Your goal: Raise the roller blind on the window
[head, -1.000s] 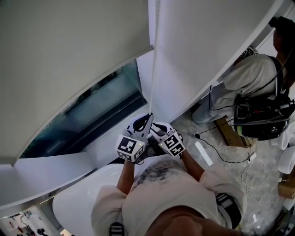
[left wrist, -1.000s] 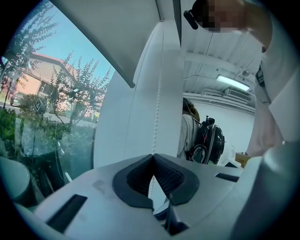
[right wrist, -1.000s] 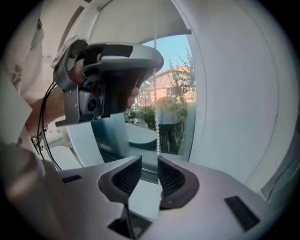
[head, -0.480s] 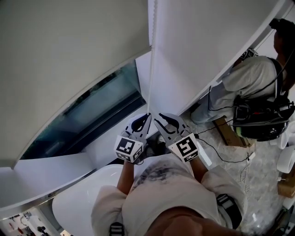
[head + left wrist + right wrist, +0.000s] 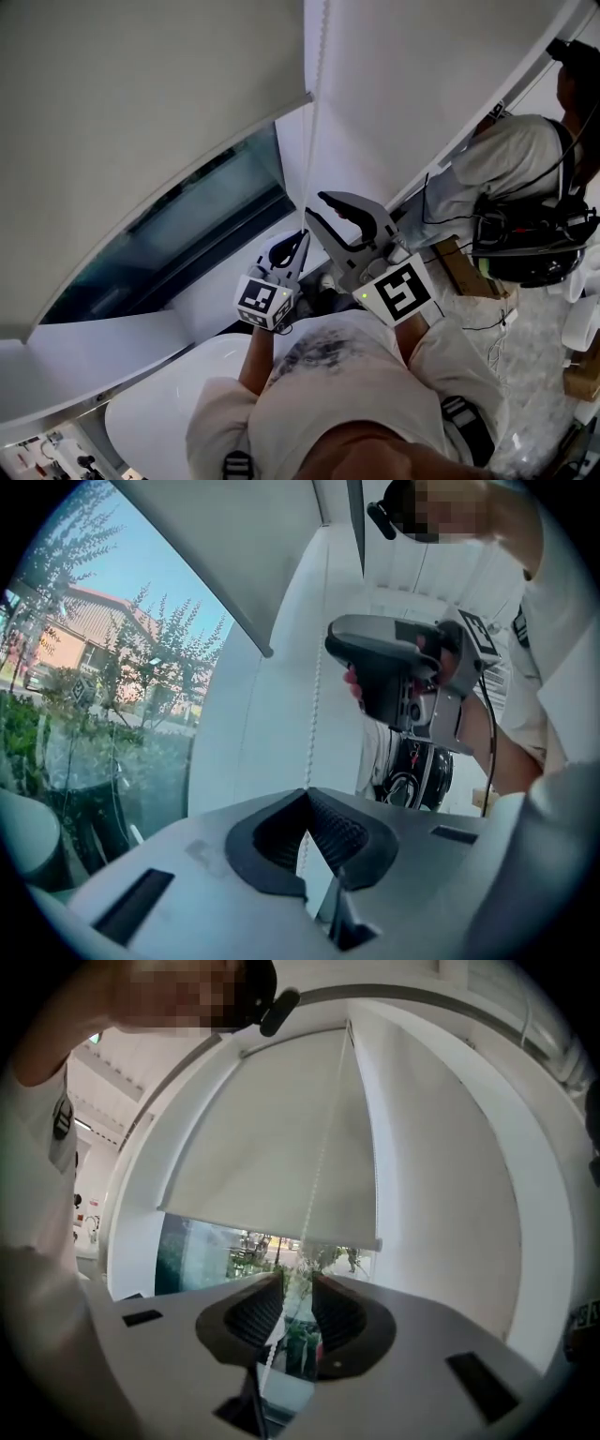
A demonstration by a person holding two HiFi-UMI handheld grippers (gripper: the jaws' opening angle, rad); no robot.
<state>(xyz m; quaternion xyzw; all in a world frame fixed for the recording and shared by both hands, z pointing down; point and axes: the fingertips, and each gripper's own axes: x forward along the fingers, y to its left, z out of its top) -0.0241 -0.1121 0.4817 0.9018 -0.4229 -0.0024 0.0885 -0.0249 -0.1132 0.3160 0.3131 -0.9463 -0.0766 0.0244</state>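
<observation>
Two grippers work on one roller blind (image 5: pixel 141 112) and its one bead chain (image 5: pixel 314 141). The chain hangs down the blind's right edge, in front of a white wall (image 5: pixel 422 94).

The left gripper (image 5: pixel 303 234) has its fingers clenched on the chain, low down. The right gripper (image 5: pixel 315 205) sits just above and to the right of it. Its fingers are released, and the chain runs through the gap between them without being pressed.

One other person (image 5: pixel 511 155) stands at the far right, wearing a dark pack (image 5: pixel 530 248). A cardboard box (image 5: pixel 464 267) lies on the pale floor (image 5: pixel 534 347) beside them.

The blind is plain and pale grey-white. Its bottom bar sits partway down the window (image 5: pixel 187 225), so a strip of glass beneath is uncovered. In the left gripper view, trees and a red-roofed building show through that glass.
</observation>
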